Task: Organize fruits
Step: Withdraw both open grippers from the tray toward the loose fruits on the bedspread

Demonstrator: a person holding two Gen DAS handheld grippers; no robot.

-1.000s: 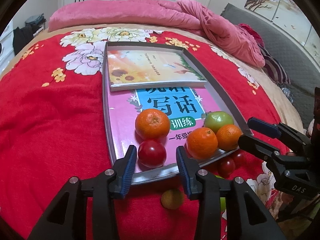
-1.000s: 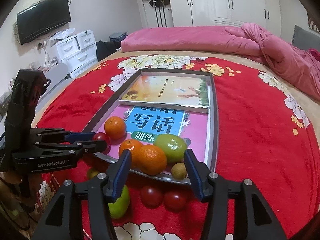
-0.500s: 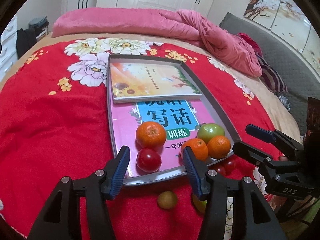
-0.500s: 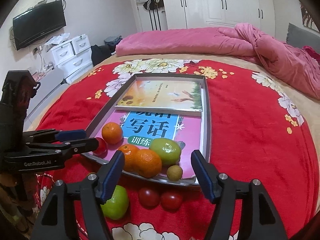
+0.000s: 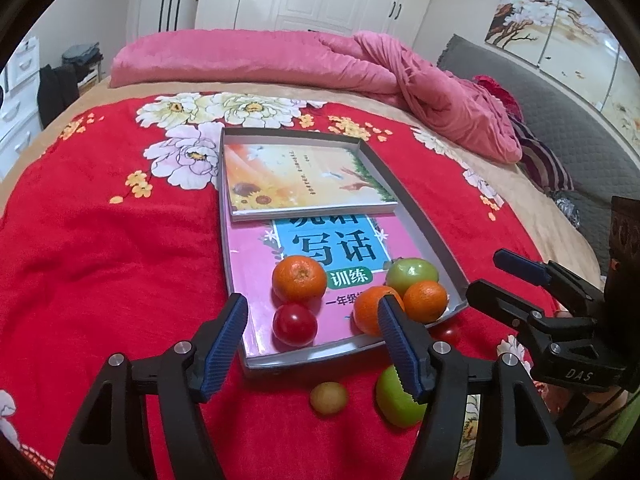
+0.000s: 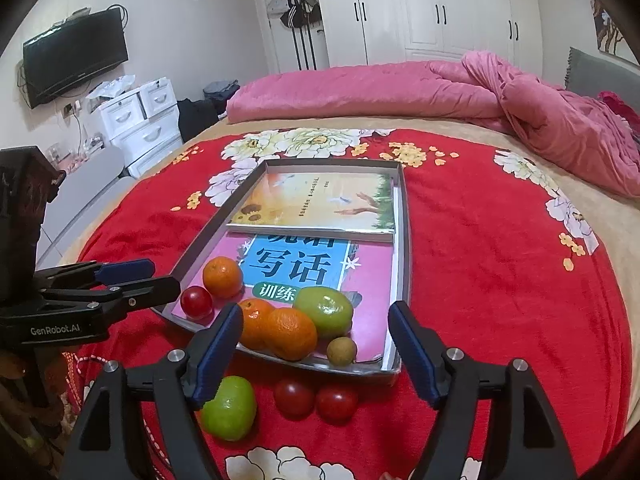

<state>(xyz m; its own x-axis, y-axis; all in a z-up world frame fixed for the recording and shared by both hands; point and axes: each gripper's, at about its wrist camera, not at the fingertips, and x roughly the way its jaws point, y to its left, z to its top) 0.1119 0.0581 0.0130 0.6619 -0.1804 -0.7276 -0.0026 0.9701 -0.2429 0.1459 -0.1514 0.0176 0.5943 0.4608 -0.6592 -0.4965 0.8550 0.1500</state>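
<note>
Both tools, left (image 5: 312, 340) and right (image 6: 314, 350), have pulled back, spread wide and empty. Six fruits sit in the shallow grey tray (image 6: 403, 240); a round green apple (image 6: 229, 408) and others lie loose on the red floral bedspread (image 6: 500, 280).

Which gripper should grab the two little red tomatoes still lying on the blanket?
Probably the right hand-held gripper. It is open, and the two red tomatoes lie just in front of it, outside the tray. From the left hand-held gripper, they sit off to the side, mostly hidden.
</note>
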